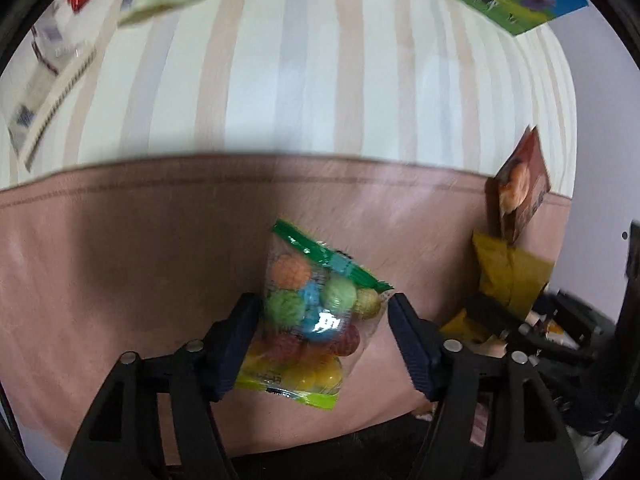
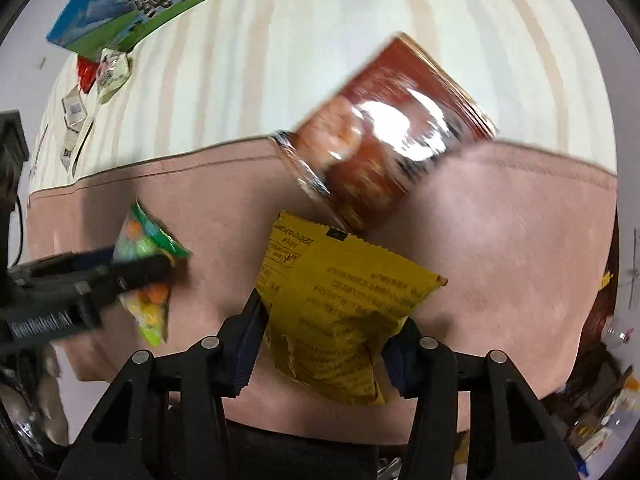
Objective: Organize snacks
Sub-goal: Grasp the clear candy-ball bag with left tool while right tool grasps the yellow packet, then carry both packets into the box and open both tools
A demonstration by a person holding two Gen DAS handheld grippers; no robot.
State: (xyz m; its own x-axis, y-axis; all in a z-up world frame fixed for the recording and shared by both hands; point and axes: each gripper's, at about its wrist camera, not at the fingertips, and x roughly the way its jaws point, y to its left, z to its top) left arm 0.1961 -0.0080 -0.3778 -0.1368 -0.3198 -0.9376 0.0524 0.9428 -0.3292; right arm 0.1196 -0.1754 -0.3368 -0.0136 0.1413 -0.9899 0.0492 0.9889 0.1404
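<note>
Pointing down over a pink cloth (image 1: 120,248), the left gripper (image 1: 322,330) has a clear packet of coloured candy balls (image 1: 310,316) between its jaws; the left pad touches the packet, while the right pad seems to stand just clear of it, though blur makes this hard to judge. The right gripper (image 2: 332,346) is clamped on a yellow snack bag (image 2: 340,304), both pads pressing its lower sides. A brown snack packet (image 2: 384,136) lies tilted just beyond the yellow bag, touching its top edge and overlapping the striped sheet (image 2: 320,40). At the far edge sit a blue-green box (image 2: 132,4) and several small packets (image 2: 108,68).
</note>
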